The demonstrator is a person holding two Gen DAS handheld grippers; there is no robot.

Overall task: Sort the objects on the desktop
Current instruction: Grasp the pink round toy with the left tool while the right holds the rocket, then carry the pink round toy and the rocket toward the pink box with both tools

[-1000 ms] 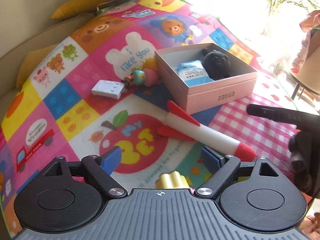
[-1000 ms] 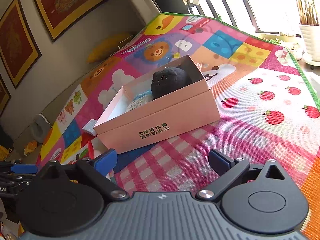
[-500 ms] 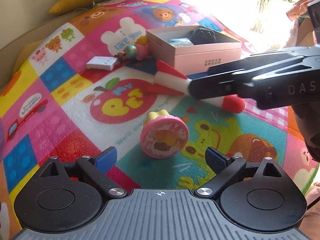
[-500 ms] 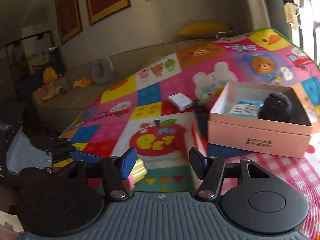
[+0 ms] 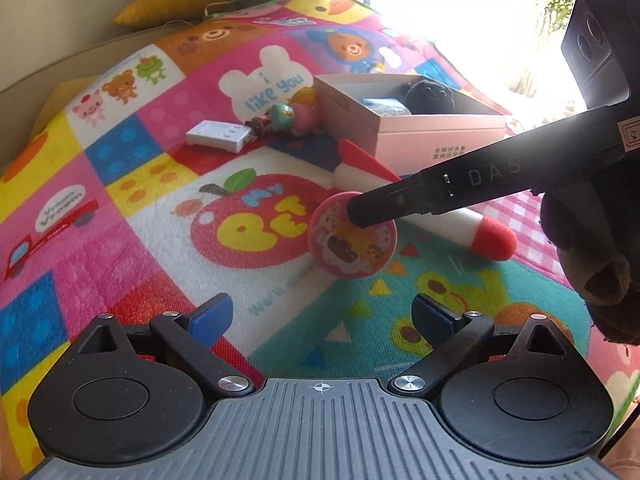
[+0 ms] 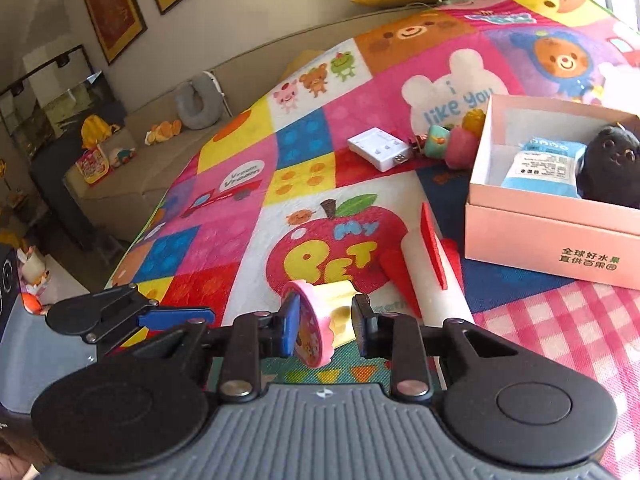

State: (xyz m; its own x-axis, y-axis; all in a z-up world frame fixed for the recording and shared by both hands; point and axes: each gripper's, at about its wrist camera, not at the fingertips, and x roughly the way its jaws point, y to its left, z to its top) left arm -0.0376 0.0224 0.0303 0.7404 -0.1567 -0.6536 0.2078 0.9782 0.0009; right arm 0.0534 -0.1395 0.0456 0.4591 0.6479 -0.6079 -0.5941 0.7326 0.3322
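Note:
A pink and yellow stamp toy (image 6: 334, 312) lies on its side on the play mat, and my right gripper (image 6: 325, 332) is shut on it, one pad on its pink picture face and one on its yellow end. In the left wrist view the same stamp toy (image 5: 352, 248) shows its round face under the right gripper's black finger (image 5: 400, 204). My left gripper (image 5: 320, 316) hovers open just in front of it with nothing between its blue pads. Behind the stamp lies a white and red rocket (image 6: 432, 280).
A pink open box (image 6: 552, 236) at the right holds a black plush (image 6: 612, 160) and a blue packet (image 6: 540, 168). A white charger (image 6: 380, 148) and a bead keychain (image 6: 452, 144) lie beyond the rocket. A gloved hand (image 5: 592, 240) holds the right gripper.
My right gripper swung left from the pink box to the stamp toy and closed on it. My left gripper sank and drew back, so the stamp now lies farther ahead.

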